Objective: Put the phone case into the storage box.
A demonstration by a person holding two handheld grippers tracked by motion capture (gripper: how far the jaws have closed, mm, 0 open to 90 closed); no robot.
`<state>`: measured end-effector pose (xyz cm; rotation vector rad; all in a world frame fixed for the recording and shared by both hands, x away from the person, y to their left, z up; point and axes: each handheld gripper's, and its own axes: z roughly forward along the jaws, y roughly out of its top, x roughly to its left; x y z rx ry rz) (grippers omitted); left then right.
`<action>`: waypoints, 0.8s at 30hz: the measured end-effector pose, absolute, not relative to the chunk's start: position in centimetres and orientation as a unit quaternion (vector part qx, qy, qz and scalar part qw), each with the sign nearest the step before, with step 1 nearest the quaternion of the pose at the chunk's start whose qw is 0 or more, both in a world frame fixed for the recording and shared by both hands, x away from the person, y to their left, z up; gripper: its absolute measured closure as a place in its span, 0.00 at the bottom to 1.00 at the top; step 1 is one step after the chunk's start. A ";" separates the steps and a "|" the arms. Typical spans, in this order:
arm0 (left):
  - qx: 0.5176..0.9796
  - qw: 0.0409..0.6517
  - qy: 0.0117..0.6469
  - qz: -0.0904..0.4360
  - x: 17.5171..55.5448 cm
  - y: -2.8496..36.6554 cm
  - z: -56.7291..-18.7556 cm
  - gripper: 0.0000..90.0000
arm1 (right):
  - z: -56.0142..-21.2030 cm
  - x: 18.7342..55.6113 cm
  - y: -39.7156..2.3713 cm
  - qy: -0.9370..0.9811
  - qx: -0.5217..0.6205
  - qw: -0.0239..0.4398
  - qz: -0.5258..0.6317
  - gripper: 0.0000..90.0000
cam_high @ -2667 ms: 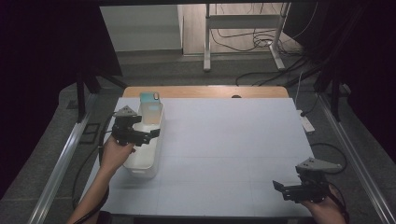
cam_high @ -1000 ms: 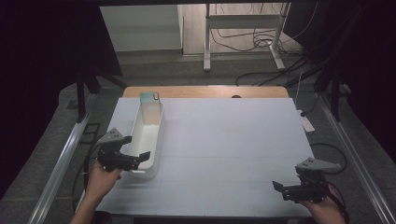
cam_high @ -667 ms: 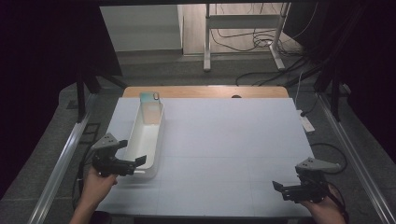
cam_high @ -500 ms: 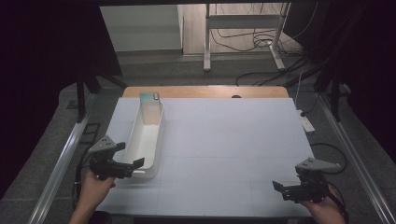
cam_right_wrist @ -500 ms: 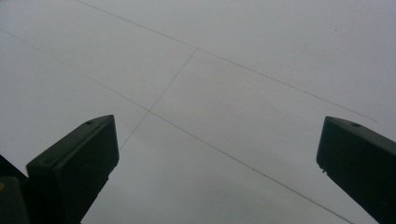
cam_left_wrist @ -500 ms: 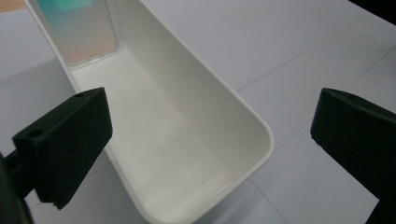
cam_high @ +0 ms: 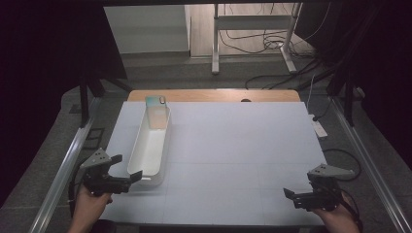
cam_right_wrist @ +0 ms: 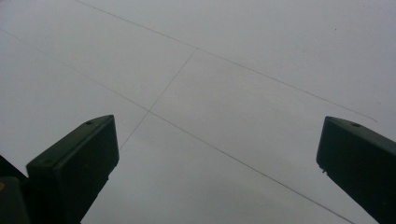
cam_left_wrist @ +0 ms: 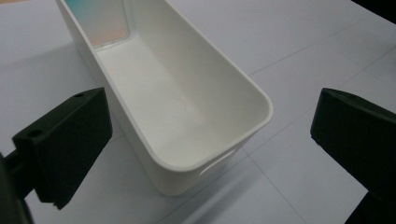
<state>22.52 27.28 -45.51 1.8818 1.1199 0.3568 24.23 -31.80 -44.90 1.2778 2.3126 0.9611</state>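
White plastic makes up the long bin (cam_high: 150, 145) we see lying on the left part of the desk (cam_high: 233, 160), its length running away from us. Leaning in its far end is a flat card (cam_high: 156, 109) with a teal-to-peach tint, seen again in the left gripper view (cam_left_wrist: 100, 21). We hold the left hand-held gripper (cam_high: 127, 170) at the bin's near end, jaws spread wide and pinching nothing; in the left gripper view the bin's near rounded corner (cam_left_wrist: 224, 140) sits between the two black jaws without touching either, and a slot handle shows in its end wall. The rest of the bin is bare inside. We hold the right hand-held gripper (cam_high: 294, 196) well apart, over the near right corner of the desk, jaws likewise spread, with pale desk surface and its thin seam lines (cam_right_wrist: 196, 126) between them.
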 end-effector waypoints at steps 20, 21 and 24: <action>0.760 0.442 0.450 0.158 20.1 27.9 -46.1 0.00 | -44.9 24.2 -31.8 0.812 0.448 0.165 0.336 0.00; 0.760 0.442 0.450 0.158 20.1 27.9 -46.1 0.00 | -44.9 24.2 -31.8 0.812 0.448 0.165 0.336 0.00; 0.759 0.444 0.450 0.158 19.8 28.1 -46.2 0.00 | -44.9 24.2 -31.8 0.812 0.448 0.165 0.335 0.00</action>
